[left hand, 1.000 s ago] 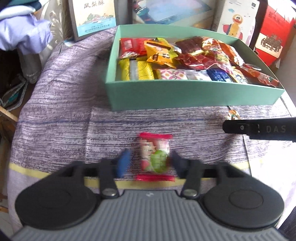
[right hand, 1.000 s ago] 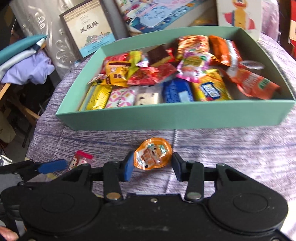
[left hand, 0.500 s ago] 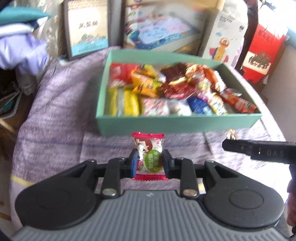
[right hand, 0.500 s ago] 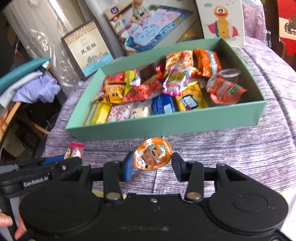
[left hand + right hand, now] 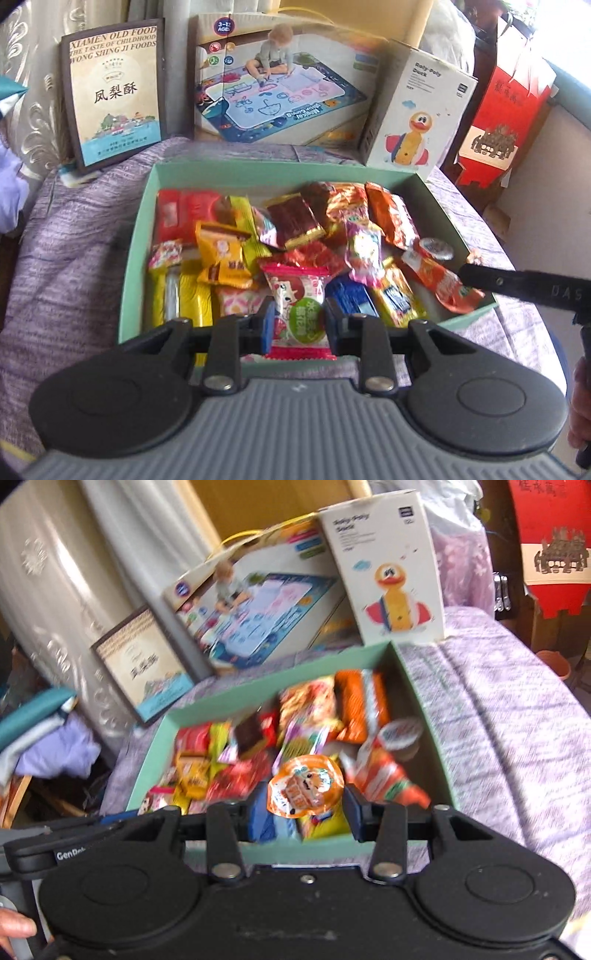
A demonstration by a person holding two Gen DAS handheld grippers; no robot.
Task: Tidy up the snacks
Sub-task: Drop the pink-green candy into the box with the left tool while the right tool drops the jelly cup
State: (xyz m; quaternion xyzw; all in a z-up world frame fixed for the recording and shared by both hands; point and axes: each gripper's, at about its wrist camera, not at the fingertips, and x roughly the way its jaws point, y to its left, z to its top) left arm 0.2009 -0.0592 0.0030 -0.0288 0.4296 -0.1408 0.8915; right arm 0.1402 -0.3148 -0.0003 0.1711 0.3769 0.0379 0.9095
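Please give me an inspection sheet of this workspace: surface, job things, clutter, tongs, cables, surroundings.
Surface: purple striped cloth covers the table.
Job's things: green box, open, crowded with wrapped snacks; red-and-green candy packet and orange jelly cup, both held above the box.
Clutter: nothing seen loose on the cloth.
Tongs: left tongs shut on the candy packet; right tongs shut on the jelly cup.
Cables: nothing seen.
Surroundings: pastry box, play-mat box, duck toy box and red carton stand behind the green box; folded clothes at the left.
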